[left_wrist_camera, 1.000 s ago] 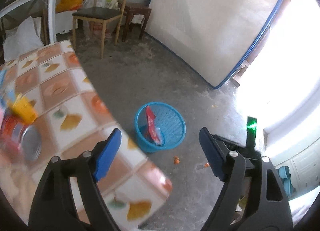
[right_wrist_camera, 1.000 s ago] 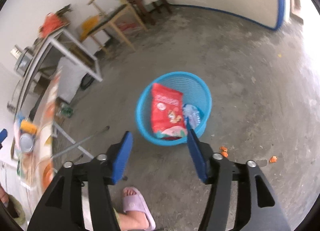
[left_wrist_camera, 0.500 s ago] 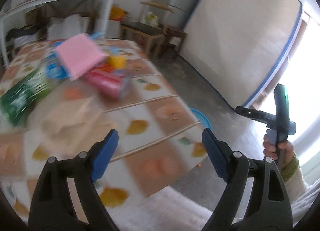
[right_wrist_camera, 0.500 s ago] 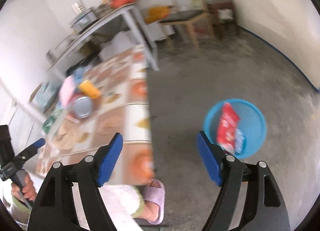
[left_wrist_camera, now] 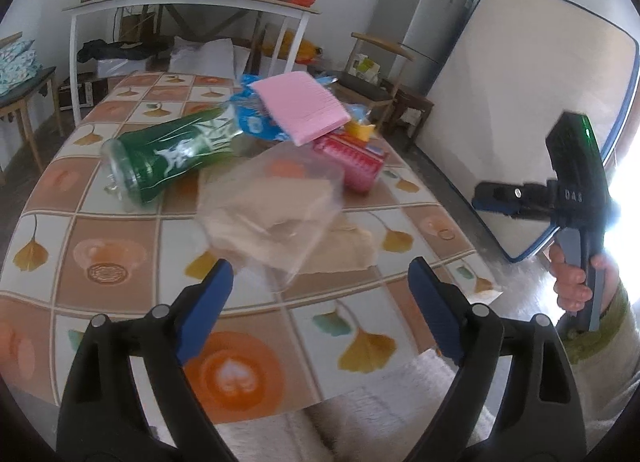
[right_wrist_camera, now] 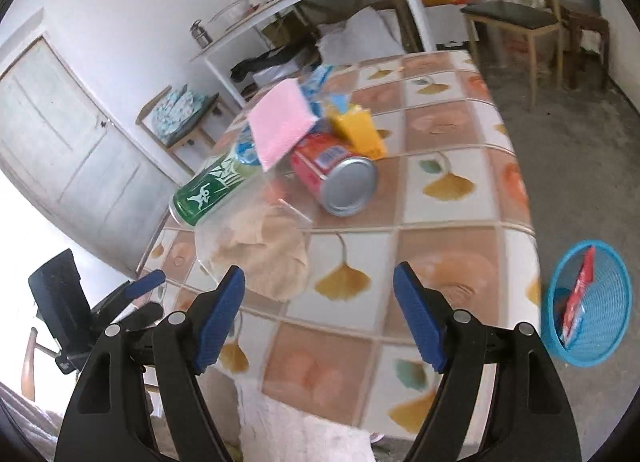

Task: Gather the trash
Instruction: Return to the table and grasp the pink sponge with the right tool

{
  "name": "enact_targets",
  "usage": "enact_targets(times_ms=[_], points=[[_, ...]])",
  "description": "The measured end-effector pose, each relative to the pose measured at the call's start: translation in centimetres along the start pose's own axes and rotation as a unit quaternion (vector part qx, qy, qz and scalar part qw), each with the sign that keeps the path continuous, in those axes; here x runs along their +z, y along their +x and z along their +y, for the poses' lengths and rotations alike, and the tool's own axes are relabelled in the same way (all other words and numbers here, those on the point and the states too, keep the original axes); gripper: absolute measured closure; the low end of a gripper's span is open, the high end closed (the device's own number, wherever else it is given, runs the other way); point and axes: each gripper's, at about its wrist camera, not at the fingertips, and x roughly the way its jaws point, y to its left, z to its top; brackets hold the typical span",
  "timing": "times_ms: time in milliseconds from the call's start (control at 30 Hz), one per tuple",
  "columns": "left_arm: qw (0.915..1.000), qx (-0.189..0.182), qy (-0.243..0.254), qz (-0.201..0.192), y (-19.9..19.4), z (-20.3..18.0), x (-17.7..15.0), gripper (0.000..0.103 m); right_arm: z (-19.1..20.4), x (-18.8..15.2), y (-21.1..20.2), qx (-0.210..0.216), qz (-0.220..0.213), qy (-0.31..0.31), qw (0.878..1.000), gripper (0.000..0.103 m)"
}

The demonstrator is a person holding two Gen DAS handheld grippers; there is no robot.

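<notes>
Both my left gripper (left_wrist_camera: 320, 302) and right gripper (right_wrist_camera: 318, 310) have just been opening, nothing between the jaws. I'm reaching for the next trash: the clear bag (left_wrist_camera: 272, 206) lies nearest on the table (left_wrist_camera: 120, 262), basket (right_wrist_camera: 588, 302) on the floor, right.

green can (left_wrist_camera: 172, 158) on side | red can (right_wrist_camera: 336, 178) on side | clear bag (left_wrist_camera: 272, 206) crumpled
</notes>
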Motion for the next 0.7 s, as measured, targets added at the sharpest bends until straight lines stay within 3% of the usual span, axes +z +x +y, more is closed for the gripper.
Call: enact_targets(times_ms=[333,433,700], points=[[0.9998,0.007,-0.021,-0.001,0.5,2.8,-0.6,0.017,5.8,3.1,4.4,-0.028,0.017,-0.091,0.995,0.020],[0.9997,0.006,-0.025,-0.005,0.7,3.3,-0.3,0.017,8.2,5.3,5.7,-0.054,0.004,-0.142,0.988,0.012],[0.9988,0.007,-0.044,-0.020,1.4,4.2,1.8,0.017,11.3,11.8,12.3,-0.131,0.016,-0.232,0.964,0.009]])
